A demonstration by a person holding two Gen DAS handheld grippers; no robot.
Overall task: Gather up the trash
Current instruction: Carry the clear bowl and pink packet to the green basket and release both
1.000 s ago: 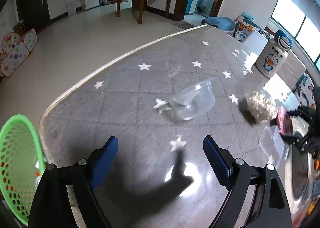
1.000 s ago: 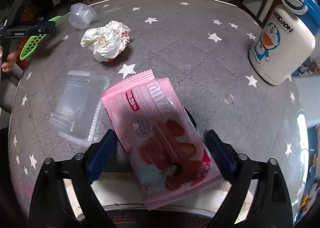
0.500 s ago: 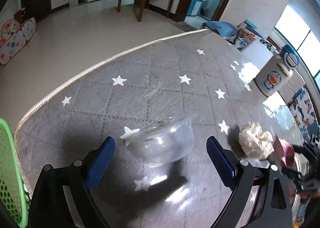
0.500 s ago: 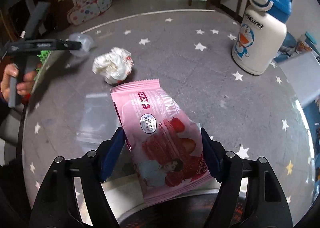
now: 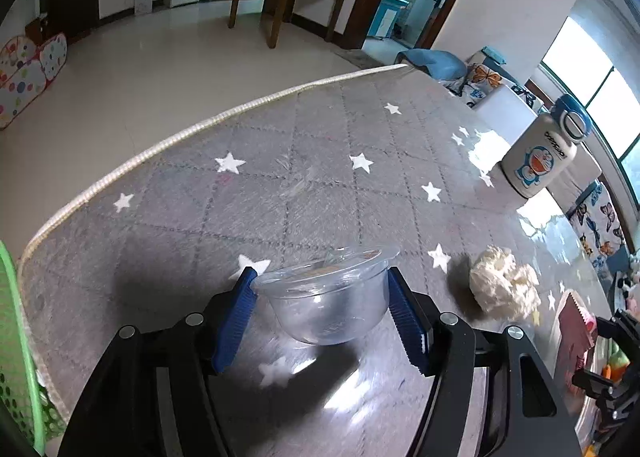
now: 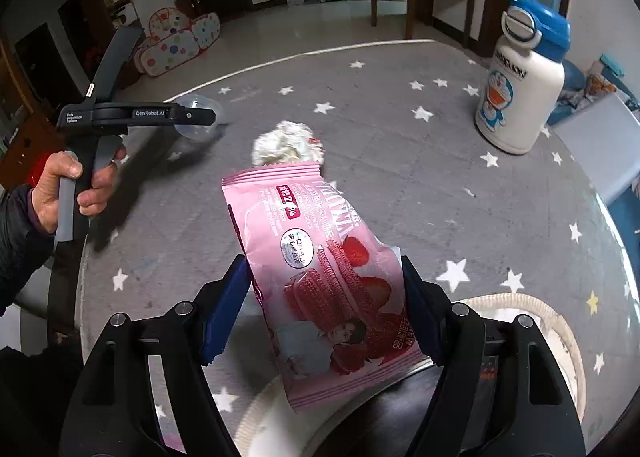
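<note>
In the left wrist view, the left gripper has its blue pads pressed against both sides of a clear plastic cup, clamping it at lower centre of the frame. The cup sits upright between them, rim upward, over the grey star-patterned table. To the right of the cup, a crumpled white paper ball lies on the table, apart from the fingers. A green perforated basket shows at the far left edge. In the upper right stands a white Doraemon bottle with a blue cap.

In the right wrist view, the right gripper squeezes a pink snack wrapper between its pads at lower centre; the wrapper tilts up and leftward toward mid-frame. Just beyond its top edge lies the paper ball. At the left, a hand holds the other gripper, with the clear cup at its tip. The bottle stands upper right.
</note>
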